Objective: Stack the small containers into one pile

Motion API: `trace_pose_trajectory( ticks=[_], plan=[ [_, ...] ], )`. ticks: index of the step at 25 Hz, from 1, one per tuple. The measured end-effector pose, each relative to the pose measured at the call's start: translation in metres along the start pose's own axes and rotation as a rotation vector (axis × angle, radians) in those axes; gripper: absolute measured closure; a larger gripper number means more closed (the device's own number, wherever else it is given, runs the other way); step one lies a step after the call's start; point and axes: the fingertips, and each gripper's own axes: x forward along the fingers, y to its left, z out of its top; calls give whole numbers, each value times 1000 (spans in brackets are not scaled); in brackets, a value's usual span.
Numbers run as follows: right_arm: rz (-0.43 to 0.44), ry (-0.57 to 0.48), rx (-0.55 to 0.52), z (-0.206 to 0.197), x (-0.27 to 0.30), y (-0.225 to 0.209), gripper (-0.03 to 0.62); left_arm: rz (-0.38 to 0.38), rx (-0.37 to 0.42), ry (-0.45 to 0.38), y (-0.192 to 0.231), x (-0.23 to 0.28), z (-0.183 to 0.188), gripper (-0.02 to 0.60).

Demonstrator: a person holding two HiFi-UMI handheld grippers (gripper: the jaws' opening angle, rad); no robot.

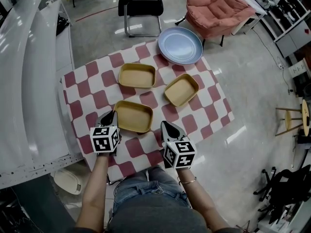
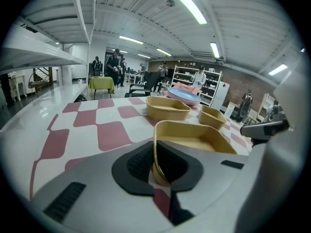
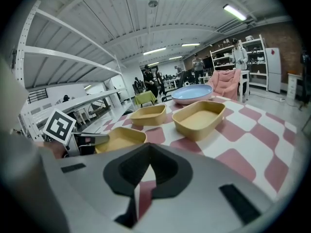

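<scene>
Three small containers (image 1: 137, 75) are seen apart on the counter (image 1: 97, 84), none stacked. The near-edge container (image 1: 132, 116) is gripped at its rim by fingers of the left gripper (image 1: 111, 115). Fingers of the right gripper (image 1: 165, 125) appear closed, empty. All stacking is left.

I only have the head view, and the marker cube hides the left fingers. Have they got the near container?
Observer: Yes. The left gripper view shows the left gripper shut on the near container's end wall.
Operator: And the right one, is it holding anything?
Observer: No. The right gripper is shut with nothing in it. Only the cloth shows past its tips.
Operator: Is anyone close to the table's far side?
Observer: Not close. The left gripper view shows people standing well back in the room.
</scene>
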Motion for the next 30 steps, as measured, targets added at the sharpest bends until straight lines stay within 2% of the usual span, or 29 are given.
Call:
trace_pose_trajectory(
  ticks=[10, 19, 30],
  plan=[
    [-18, -24, -7, 1, -12, 5, 585, 20, -47, -51, -5, -19, 8, 554],
    [-54, -55, -12, 5, -30, 9, 585, -8, -78, -110, -10, -34, 27, 554],
    [-120, -94, -22, 15, -50, -6, 585, -44, -92, -128, -26, -34, 41, 554]
  ],
)
